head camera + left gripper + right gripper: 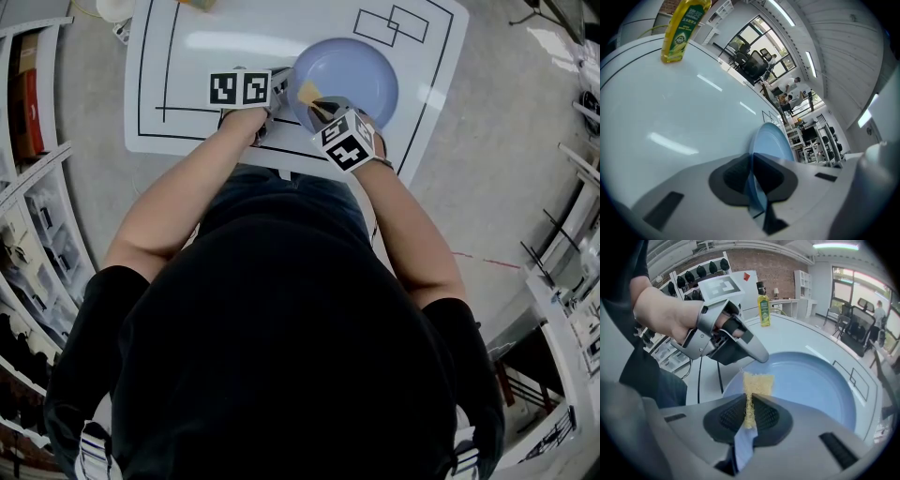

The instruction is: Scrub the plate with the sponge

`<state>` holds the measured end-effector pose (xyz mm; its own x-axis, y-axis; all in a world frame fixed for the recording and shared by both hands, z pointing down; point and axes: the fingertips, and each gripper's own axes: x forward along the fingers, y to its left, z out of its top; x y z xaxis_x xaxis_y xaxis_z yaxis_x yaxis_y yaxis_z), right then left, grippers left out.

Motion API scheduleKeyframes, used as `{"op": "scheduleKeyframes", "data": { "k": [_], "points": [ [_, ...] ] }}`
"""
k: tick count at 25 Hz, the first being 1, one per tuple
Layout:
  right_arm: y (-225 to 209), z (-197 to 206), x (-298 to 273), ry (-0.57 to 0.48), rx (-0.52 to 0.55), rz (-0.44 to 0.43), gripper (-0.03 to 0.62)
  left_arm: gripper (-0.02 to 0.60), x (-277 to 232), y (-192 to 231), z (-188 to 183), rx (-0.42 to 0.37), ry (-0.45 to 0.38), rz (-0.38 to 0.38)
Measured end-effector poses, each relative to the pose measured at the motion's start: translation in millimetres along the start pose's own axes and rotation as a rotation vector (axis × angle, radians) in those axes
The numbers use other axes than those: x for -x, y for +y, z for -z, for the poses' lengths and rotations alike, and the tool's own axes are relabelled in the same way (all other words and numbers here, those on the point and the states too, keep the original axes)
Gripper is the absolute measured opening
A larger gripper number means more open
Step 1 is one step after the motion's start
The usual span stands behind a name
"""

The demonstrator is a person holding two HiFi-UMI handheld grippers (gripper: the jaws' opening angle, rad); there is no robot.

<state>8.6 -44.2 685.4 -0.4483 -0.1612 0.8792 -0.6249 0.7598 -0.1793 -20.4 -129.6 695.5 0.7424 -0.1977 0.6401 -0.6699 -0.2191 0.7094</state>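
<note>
A light blue plate [352, 75] lies on the white table [216, 66]. My left gripper [277, 89] is shut on the plate's near-left rim [761, 140], the rim pinched thin between its dark pads. My right gripper [319, 105] is shut on a yellow sponge [754, 385], which sticks out past the pads over the plate [811, 380]. In the head view the sponge [308, 93] rests on the plate's near-left part, right beside the left gripper [740, 345].
A yellow dish soap bottle [682, 30] stands at the table's far side, also seen as the bottle [763, 310]. Black outlines are drawn on the table [394, 23]. Shelving [28, 216] curves along the left and racks [572, 281] along the right.
</note>
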Motion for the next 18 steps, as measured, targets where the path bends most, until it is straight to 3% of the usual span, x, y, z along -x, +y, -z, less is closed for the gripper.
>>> {"op": "scheduleKeyframes", "data": {
  "k": [8, 12, 18],
  "points": [
    [-12.4, 21.6, -7.4, 0.099, 0.148, 0.081, 0.029, 0.031, 0.4, 0.1, 3.0, 0.016, 0.013, -0.001],
    [-12.4, 15.3, -15.7, 0.102, 0.153, 0.070, 0.029, 0.029, 2.2, 0.7, 2.8, -0.018, 0.018, -0.018],
    [-21.6, 2.3, -18.6, 0.084, 0.138, 0.062, 0.029, 0.029, 5.8, 1.1, 7.6, 0.007, 0.025, -0.008]
  ]
}}
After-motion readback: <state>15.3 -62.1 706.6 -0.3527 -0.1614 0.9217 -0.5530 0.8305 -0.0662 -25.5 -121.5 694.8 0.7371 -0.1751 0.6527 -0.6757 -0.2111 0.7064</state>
